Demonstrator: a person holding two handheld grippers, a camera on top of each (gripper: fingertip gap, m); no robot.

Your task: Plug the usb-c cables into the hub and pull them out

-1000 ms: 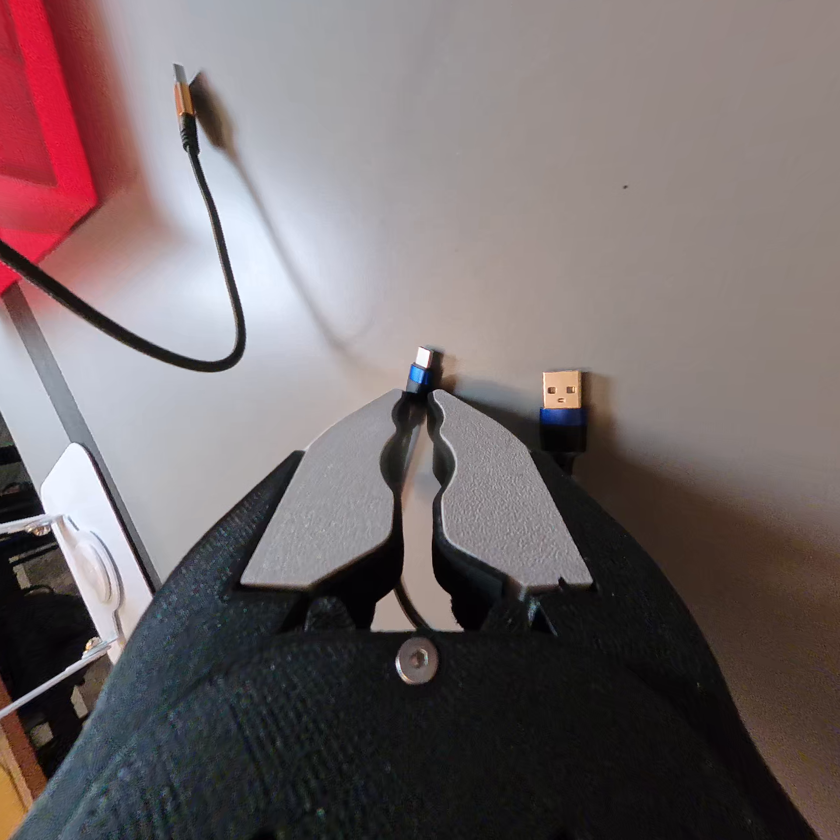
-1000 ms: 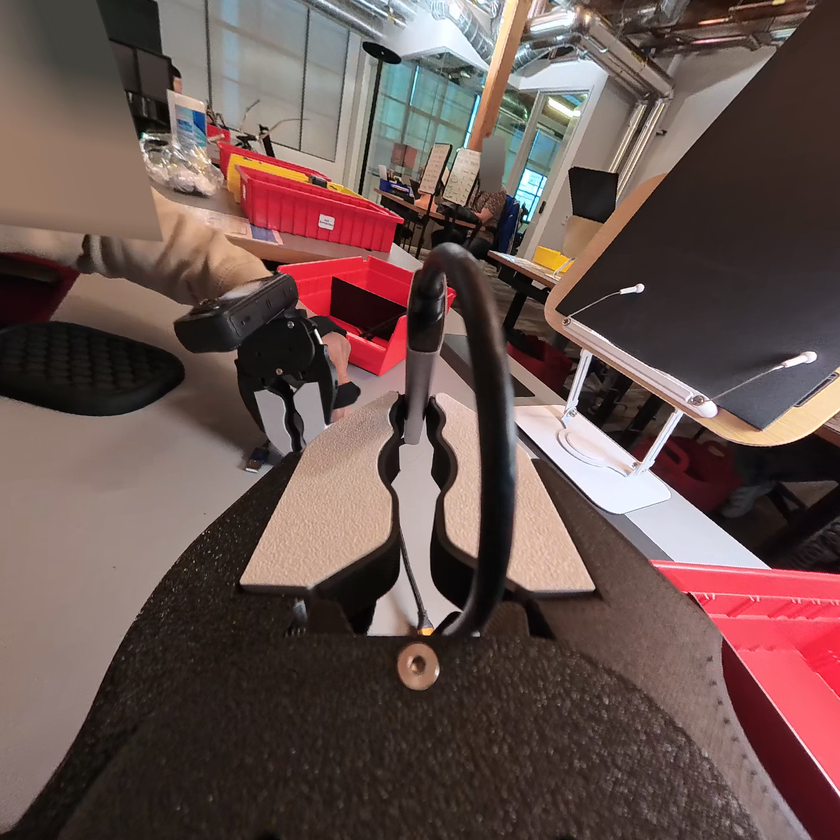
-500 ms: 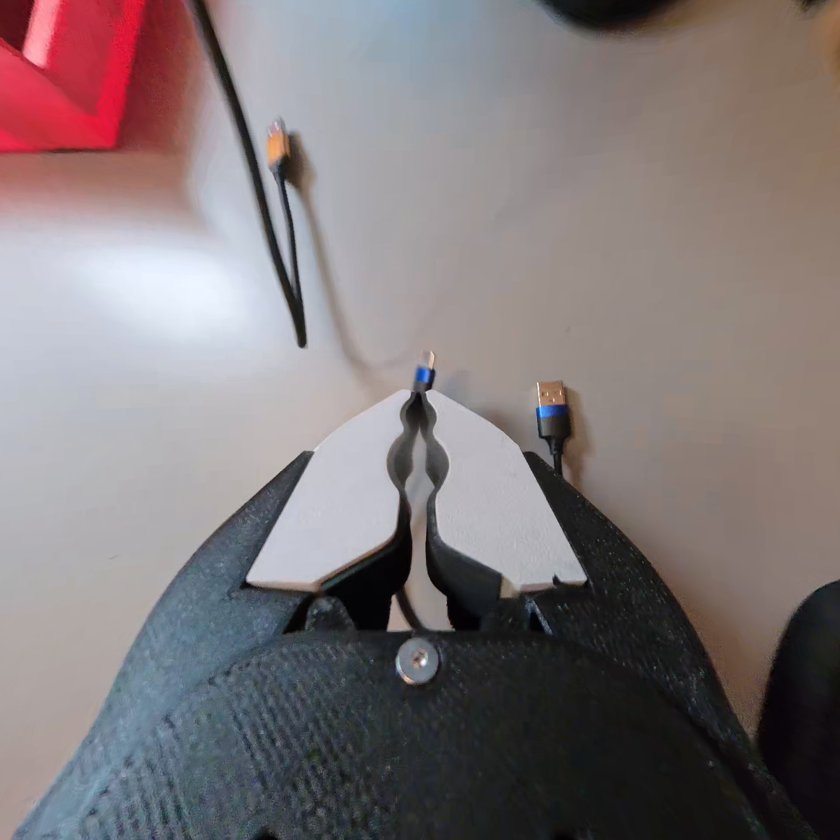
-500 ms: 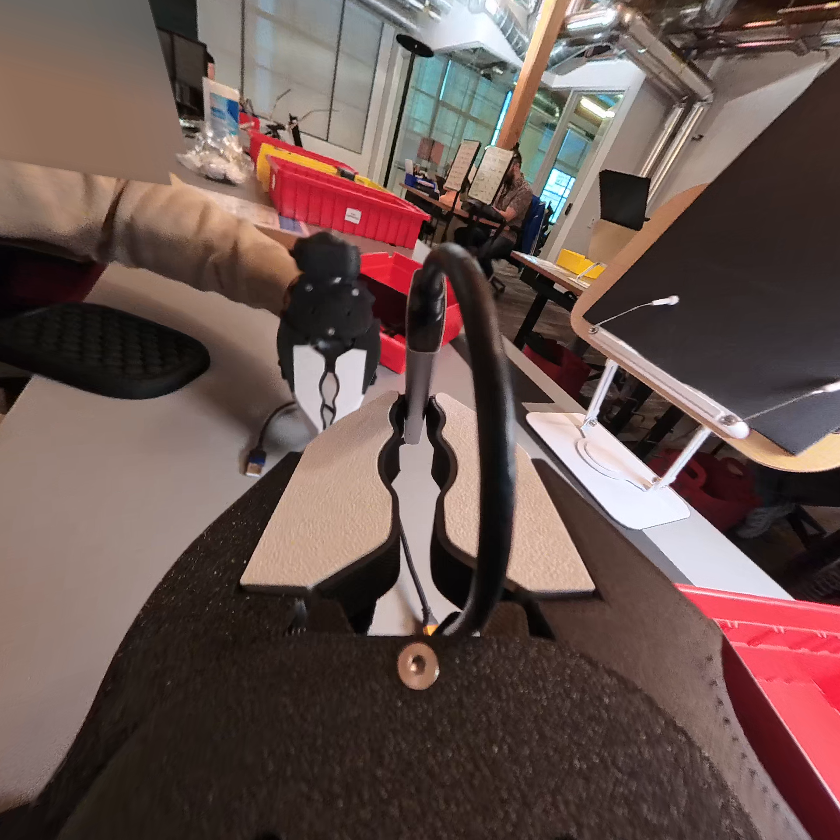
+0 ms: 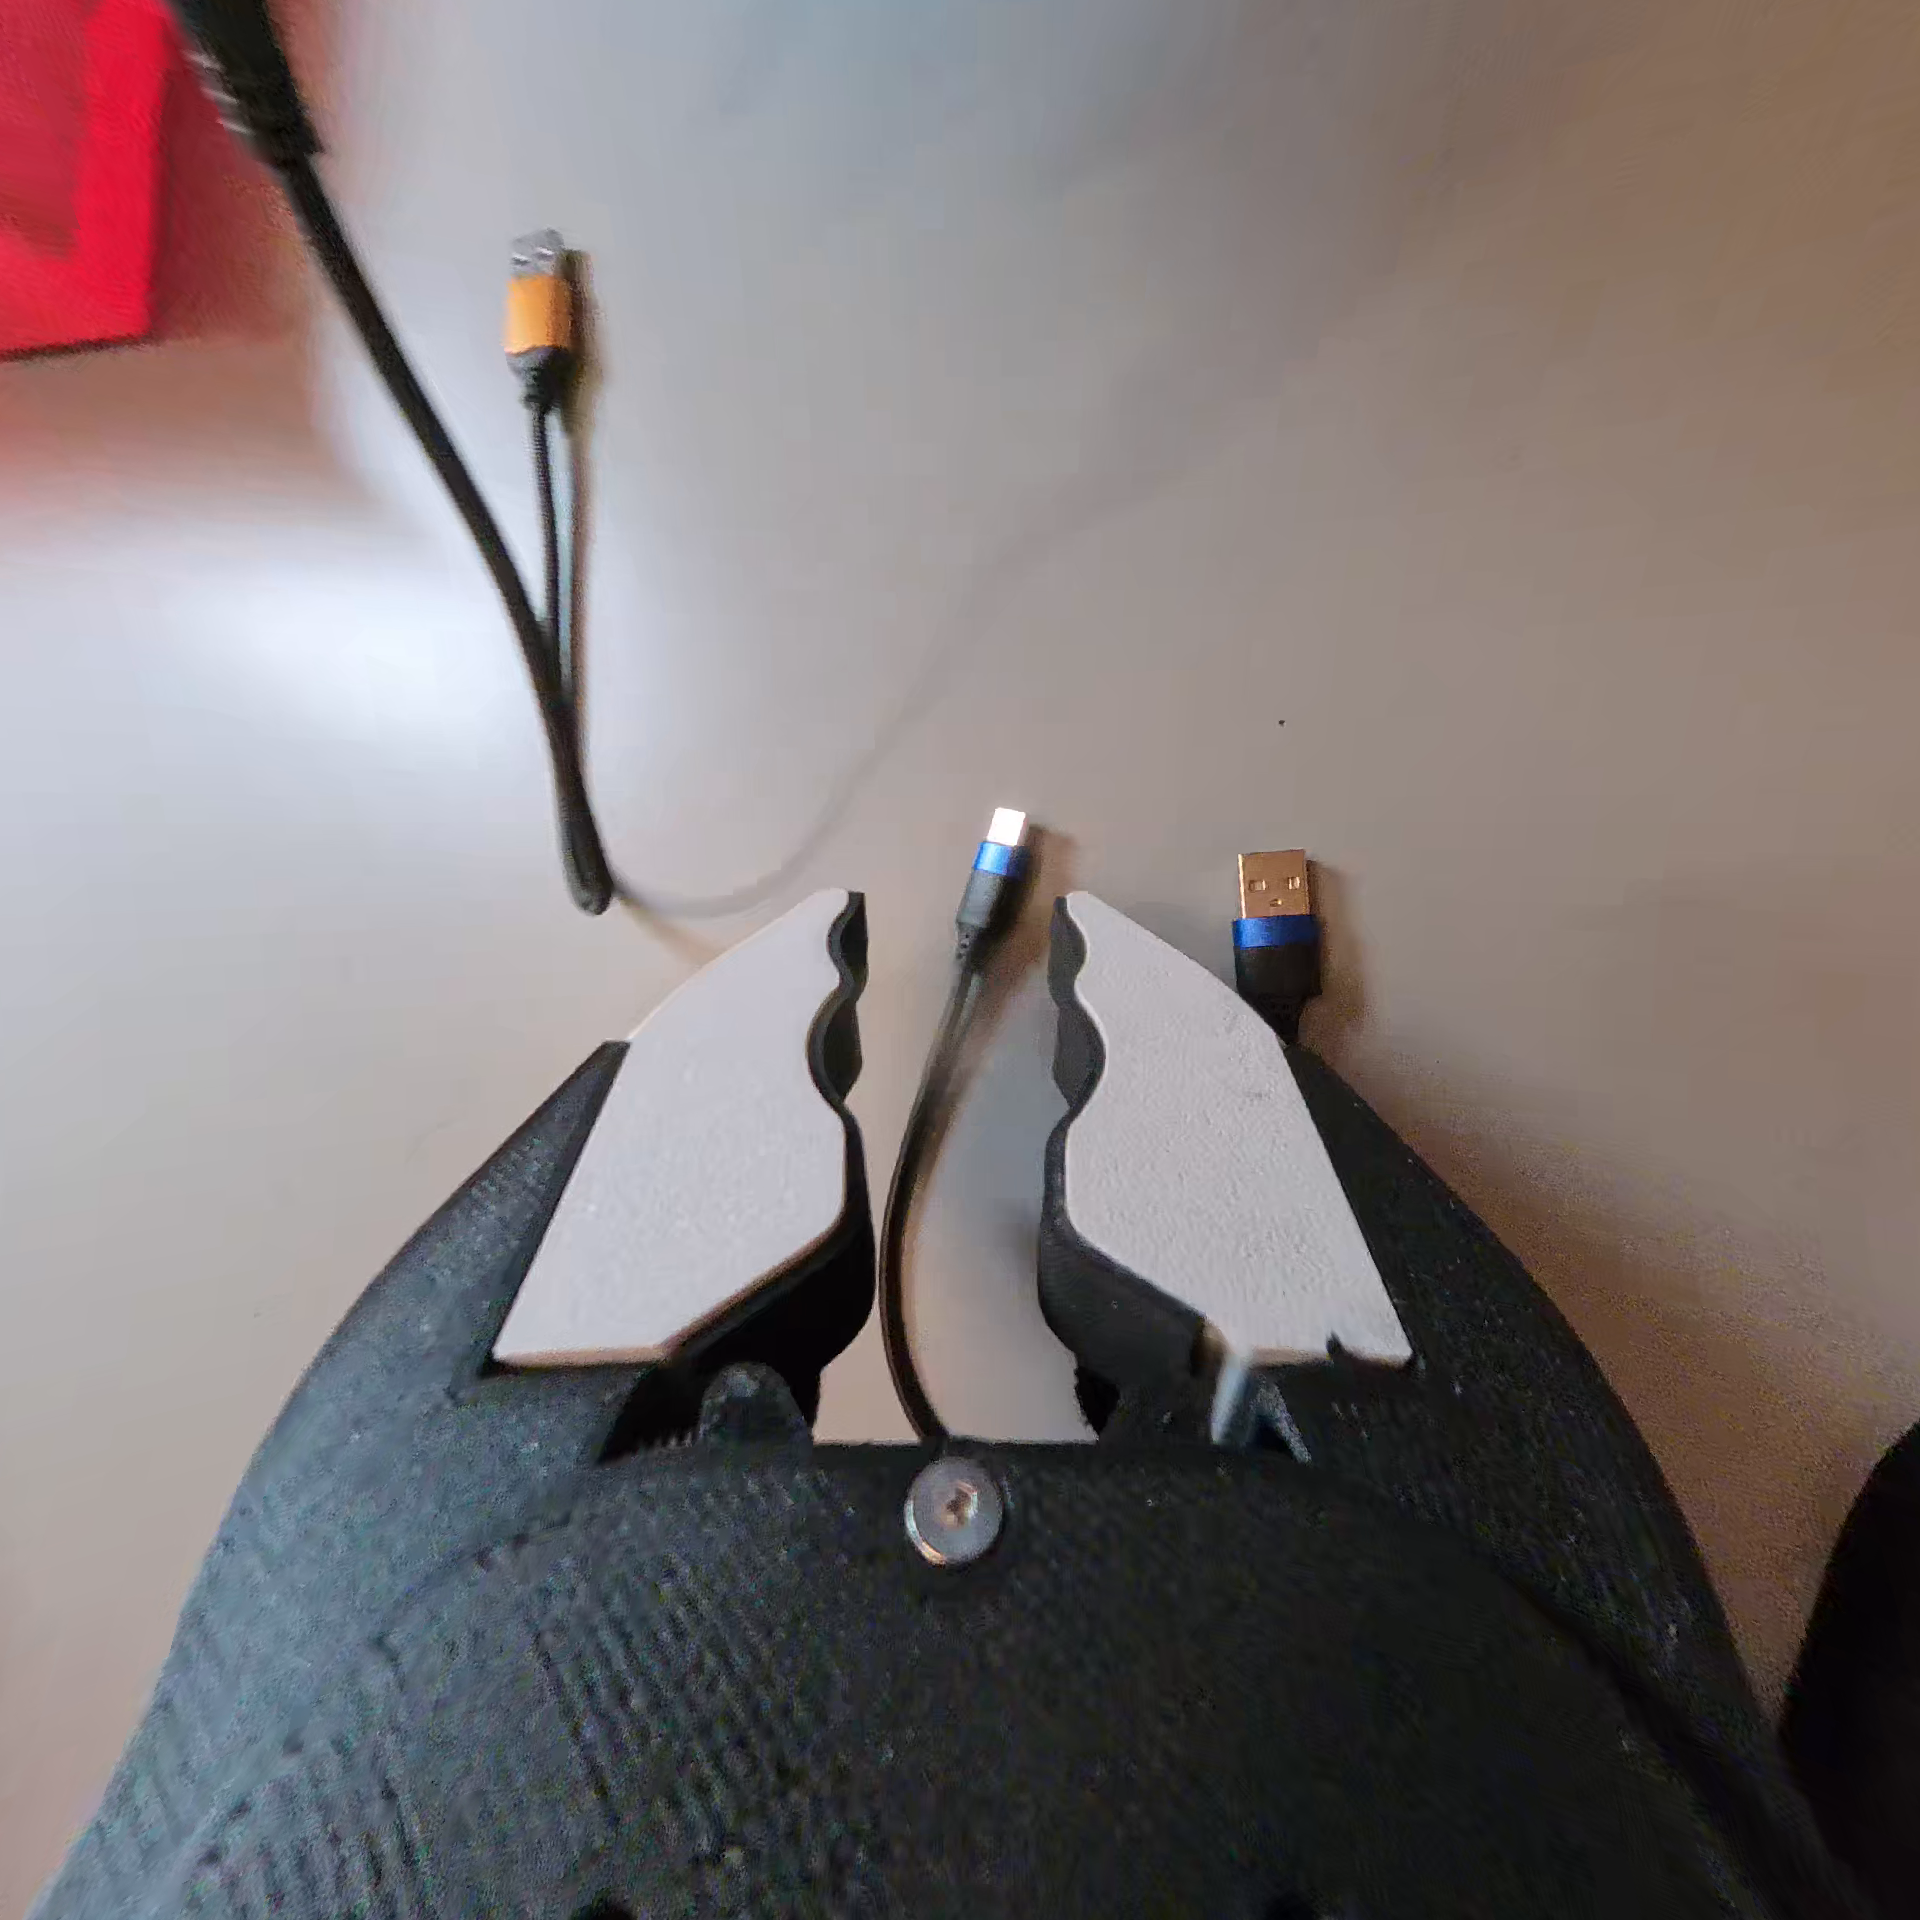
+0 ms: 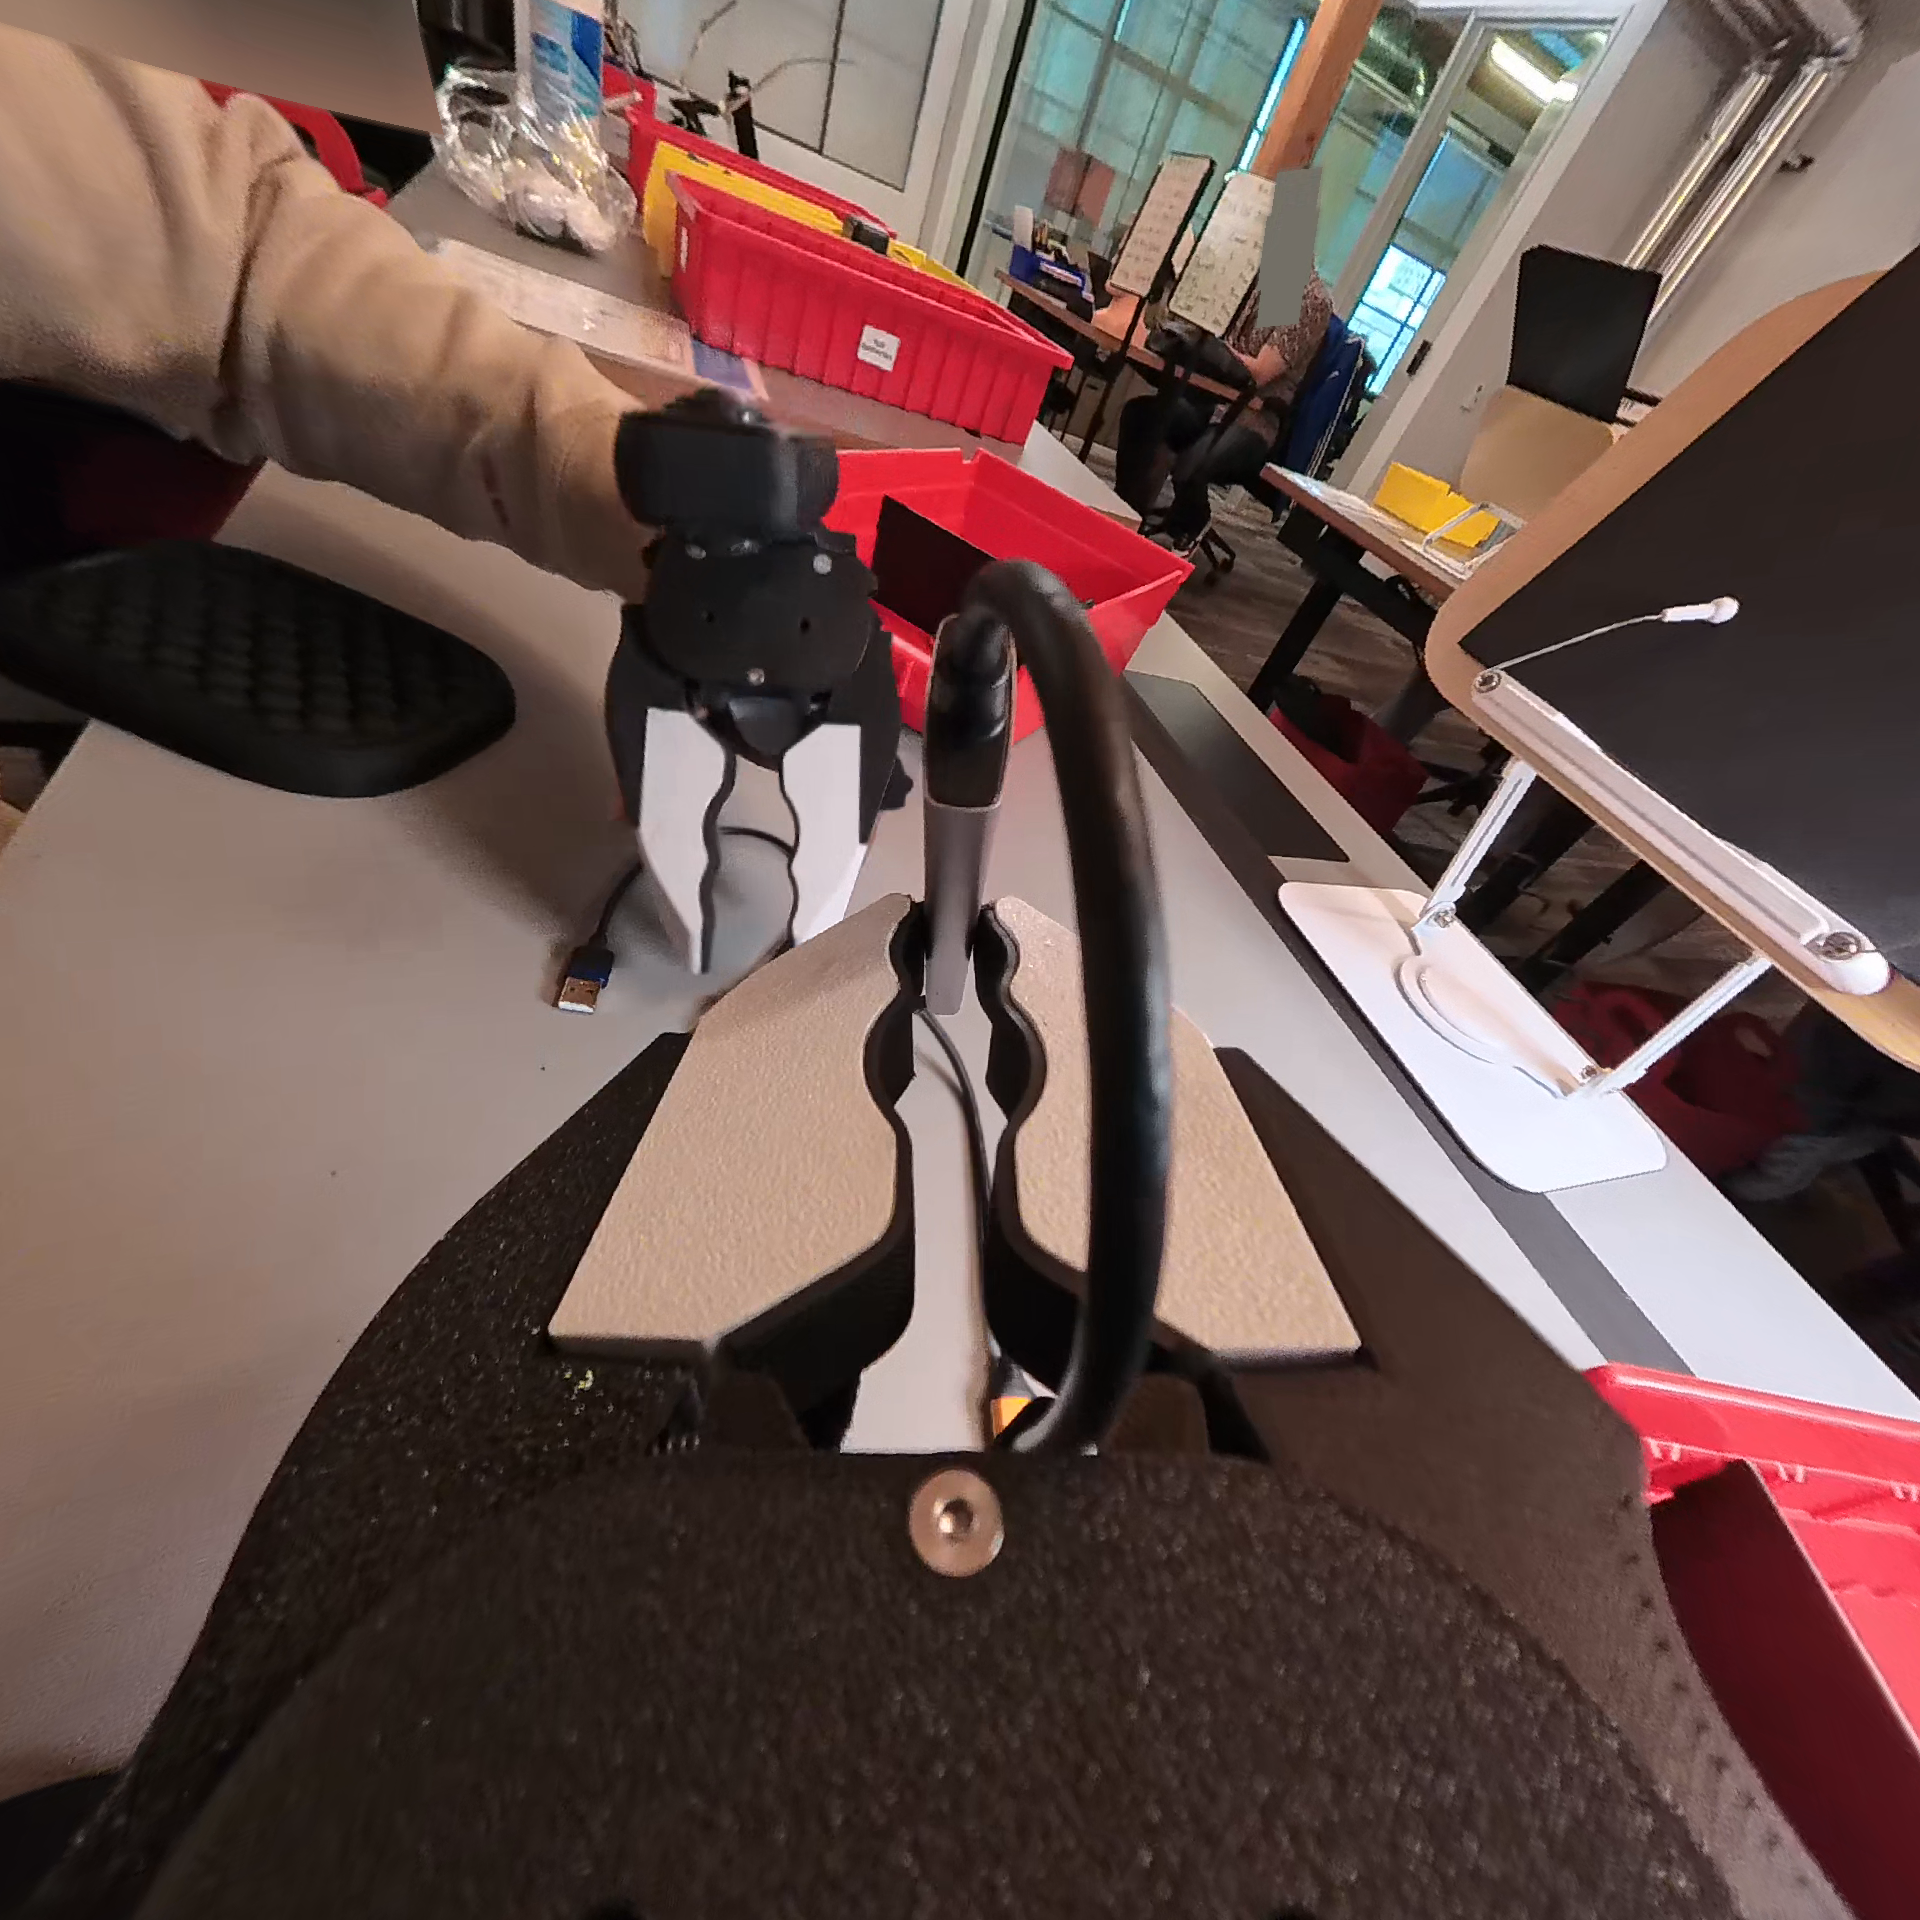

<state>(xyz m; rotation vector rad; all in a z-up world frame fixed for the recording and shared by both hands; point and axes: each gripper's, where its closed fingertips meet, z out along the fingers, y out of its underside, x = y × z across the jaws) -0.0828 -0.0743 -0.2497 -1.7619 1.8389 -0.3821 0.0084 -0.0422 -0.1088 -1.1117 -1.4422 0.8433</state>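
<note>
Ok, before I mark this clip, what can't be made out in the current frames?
- Hub ports: right wrist view shows only a thin edge, its lower end clamped in the right gripper.
- Blue-collared USB-C cable: left wrist view, its run vanishes under the open left gripper body.
- Orange-collared plug: left wrist view, blurred; tip type unclear.
- Red bin: cut by the left edge.
</note>
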